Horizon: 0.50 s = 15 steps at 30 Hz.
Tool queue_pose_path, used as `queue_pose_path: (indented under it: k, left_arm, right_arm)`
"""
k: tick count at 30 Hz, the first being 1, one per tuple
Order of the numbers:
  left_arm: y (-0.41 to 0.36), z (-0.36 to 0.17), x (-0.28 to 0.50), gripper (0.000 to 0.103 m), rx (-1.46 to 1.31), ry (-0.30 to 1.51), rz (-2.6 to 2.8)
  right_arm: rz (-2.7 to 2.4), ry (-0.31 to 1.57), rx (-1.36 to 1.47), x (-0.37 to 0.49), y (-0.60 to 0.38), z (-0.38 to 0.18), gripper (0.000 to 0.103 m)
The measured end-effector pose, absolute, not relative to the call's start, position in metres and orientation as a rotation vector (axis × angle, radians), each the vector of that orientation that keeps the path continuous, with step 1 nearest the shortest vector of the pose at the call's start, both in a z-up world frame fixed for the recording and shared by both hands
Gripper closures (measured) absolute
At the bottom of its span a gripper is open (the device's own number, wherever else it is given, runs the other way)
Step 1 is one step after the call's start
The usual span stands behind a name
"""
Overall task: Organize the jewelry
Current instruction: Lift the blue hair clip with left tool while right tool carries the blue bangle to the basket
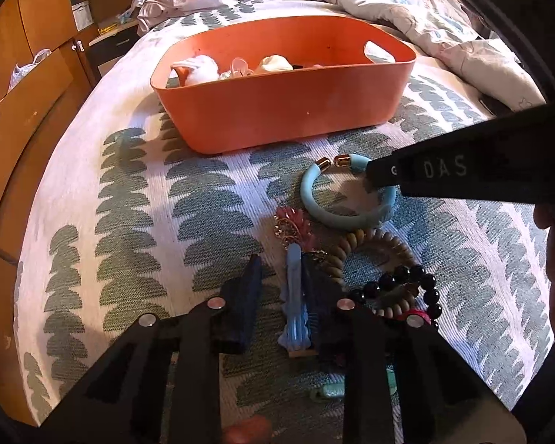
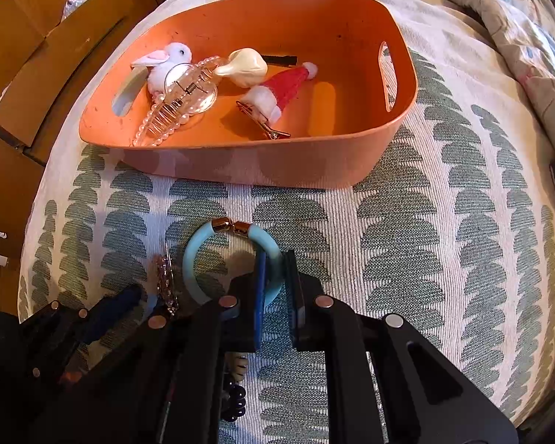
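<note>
An orange tub (image 1: 277, 118) (image 2: 277, 168) stands on the patterned bedspread and holds hair clips, among them a santa hat clip (image 2: 284, 88) and a clear claw clip (image 2: 181, 103). A light blue bangle (image 1: 345, 218) (image 2: 199, 259) lies in front of it. My right gripper (image 2: 275, 259) has its fingers on either side of the bangle's right side, closed around it. My left gripper (image 1: 281, 281) is open over a blue hair clip (image 1: 295, 296), which lies between its fingers. A pink brooch (image 1: 294, 225), a beige spiral hair tie (image 1: 373, 248) and a black bead bracelet (image 1: 407, 285) lie beside it.
Wooden cabinets (image 1: 25, 74) stand to the left of the bed. A rumpled duvet (image 1: 407, 7) lies behind and right of the tub. The left gripper shows at the lower left of the right wrist view (image 2: 92, 318).
</note>
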<state>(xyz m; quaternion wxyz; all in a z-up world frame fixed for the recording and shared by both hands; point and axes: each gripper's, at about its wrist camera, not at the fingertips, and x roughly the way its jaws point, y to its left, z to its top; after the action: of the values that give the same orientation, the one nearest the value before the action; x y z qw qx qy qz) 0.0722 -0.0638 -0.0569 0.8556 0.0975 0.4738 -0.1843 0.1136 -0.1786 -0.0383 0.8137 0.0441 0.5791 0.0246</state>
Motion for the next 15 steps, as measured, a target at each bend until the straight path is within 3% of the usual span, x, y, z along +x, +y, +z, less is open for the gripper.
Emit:
queue_pose_path:
  k: [13,15]
  left_arm:
    - [-0.0680,-0.0599,0.0738,0.084,0.217,1.009,-0.379]
    - [-0.0687,-0.0597,0.0738,0.093,0.220,1.011,-0.379]
  right_arm:
    - [0.045,1.251,0.087,0.1139,-0.1760,-0.0400,0.094]
    - [0.044,1.249,0.097,0.1142,-0.1752,-0.0401,0.094]
